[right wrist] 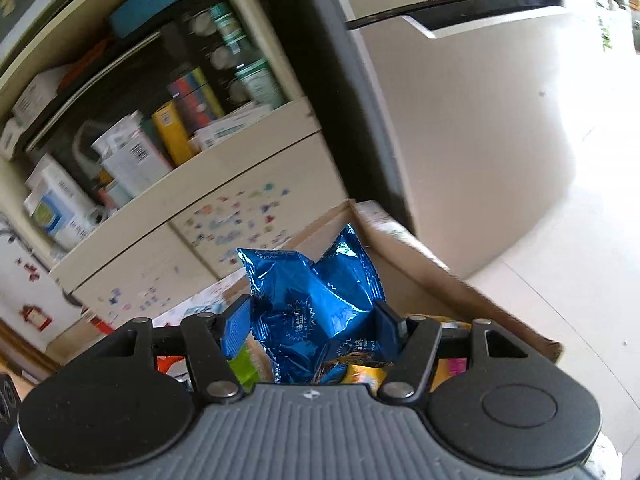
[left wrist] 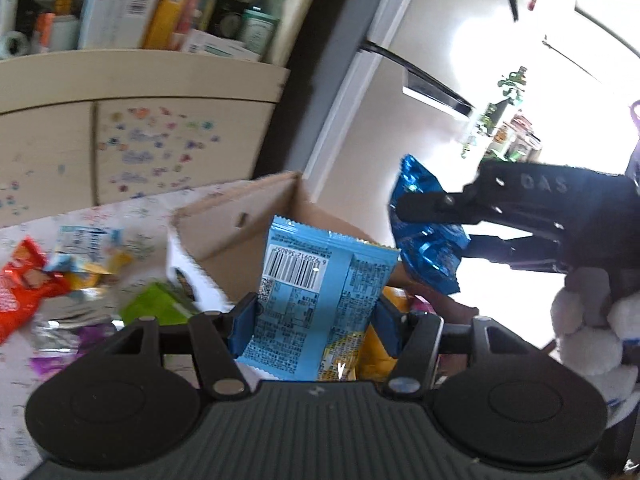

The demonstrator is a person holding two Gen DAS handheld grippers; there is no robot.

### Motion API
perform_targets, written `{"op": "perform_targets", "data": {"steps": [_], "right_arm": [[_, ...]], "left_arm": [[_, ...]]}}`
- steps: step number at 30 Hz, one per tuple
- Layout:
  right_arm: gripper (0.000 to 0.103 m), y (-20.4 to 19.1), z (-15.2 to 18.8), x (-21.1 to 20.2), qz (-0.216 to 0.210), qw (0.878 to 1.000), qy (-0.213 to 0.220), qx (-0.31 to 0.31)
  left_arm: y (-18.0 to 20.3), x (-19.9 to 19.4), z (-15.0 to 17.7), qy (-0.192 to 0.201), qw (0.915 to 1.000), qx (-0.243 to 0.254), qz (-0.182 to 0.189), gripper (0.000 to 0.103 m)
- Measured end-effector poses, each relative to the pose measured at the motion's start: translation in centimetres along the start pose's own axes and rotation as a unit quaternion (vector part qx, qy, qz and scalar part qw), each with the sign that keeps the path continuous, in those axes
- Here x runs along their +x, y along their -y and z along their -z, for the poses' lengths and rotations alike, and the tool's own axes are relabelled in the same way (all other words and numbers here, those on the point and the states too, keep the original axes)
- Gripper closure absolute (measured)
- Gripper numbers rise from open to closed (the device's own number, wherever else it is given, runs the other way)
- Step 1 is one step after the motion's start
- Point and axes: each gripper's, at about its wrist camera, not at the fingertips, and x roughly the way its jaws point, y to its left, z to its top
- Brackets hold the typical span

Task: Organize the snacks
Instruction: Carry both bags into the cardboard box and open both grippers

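Gripper on my left [left wrist: 316, 312] is clamped on a light blue snack packet [left wrist: 320, 292], which stands upright between the pads, long axis pointing up and away from me, barcode side toward the camera. Only this view shows the loose snacks on the tabletop [left wrist: 132, 216] at left, an orange-red packet [left wrist: 20, 284] and a green packet [left wrist: 156, 300] among them, and my right gripper [left wrist: 424, 204] from the side, carrying its shiny blue packet [left wrist: 428, 252] above the cardboard box [left wrist: 224, 228]. From the right wrist view, that gripper [right wrist: 314, 320] pinches the blue packet [right wrist: 316, 304] at its crumpled middle, corners splayed upward, with the box's far corner [right wrist: 352, 204] just beyond and bare floor [right wrist: 560, 280] open to the right. More wrappers lie in the box below both packets.
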Motion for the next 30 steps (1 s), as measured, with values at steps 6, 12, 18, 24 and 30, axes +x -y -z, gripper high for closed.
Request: {"op": "perform_targets", "data": {"steps": [6,12,18,24,30], "right_arm": [[0.034,1.5,-0.4,-0.4,0.028,0.999,0.013,0.027],[0.031,2.5,-0.6,0.2,0.044,0.997,0.012,0.059],[0.019,2.6,-0.6,-0.1,0.047,0.996,0.02,0.07],[0.019,2.1,-0.4,0.3,0.03,0.997,0.01,0.065],[0.019,1.0,-0.2,0.8,0.011,0.999,0.002,0.046]], "left_arm": [[2.7,2.4,0.7,-0.013,0.9995,0.008,0.027,0.044],[3.7,3.9,1.5,-0.03,0.9989,0.019,0.029,0.032],[3.3,2.5,0.6,-0.01,0.9993,-0.002,0.036,0.013],[1.9,1.3,-0.3,0.003,0.9996,-0.023,0.017,0.013],[0.2,-0.1,-1.0,0.014,0.9993,-0.033,-0.01,0.013]]}}
